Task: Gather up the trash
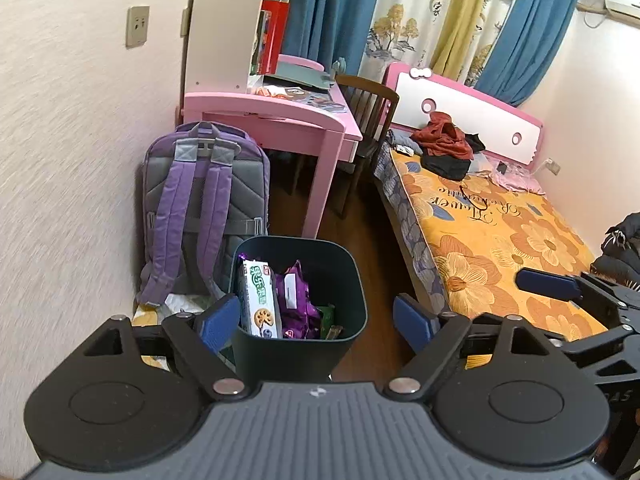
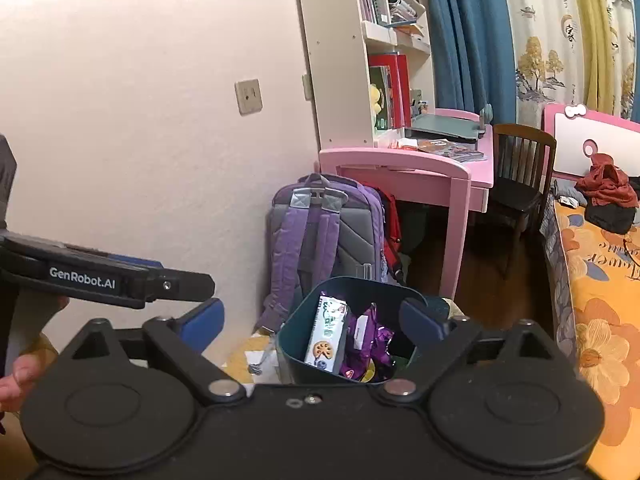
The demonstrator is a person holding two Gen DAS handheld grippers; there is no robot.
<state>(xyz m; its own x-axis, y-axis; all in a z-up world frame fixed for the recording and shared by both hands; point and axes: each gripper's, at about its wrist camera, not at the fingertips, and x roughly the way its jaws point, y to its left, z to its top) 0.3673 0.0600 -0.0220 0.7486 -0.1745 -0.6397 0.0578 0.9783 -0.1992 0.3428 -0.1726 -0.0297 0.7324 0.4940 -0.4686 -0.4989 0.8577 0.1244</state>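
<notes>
A bin [image 1: 304, 344] stands on the floor, near, with a cracker box [image 1: 258, 300] at the left inside it and crumpled wrappers [image 1: 298, 300] to its right. Just behind and left of the bin, a backpack [image 1: 204, 208] leans by the wall. Farther back stands the tabletop [image 1: 272, 110], a chair [image 1: 368, 120] at its right. The bed [image 1: 500, 232] lies right, clothes [image 1: 446, 144] piled at its far end.
</notes>
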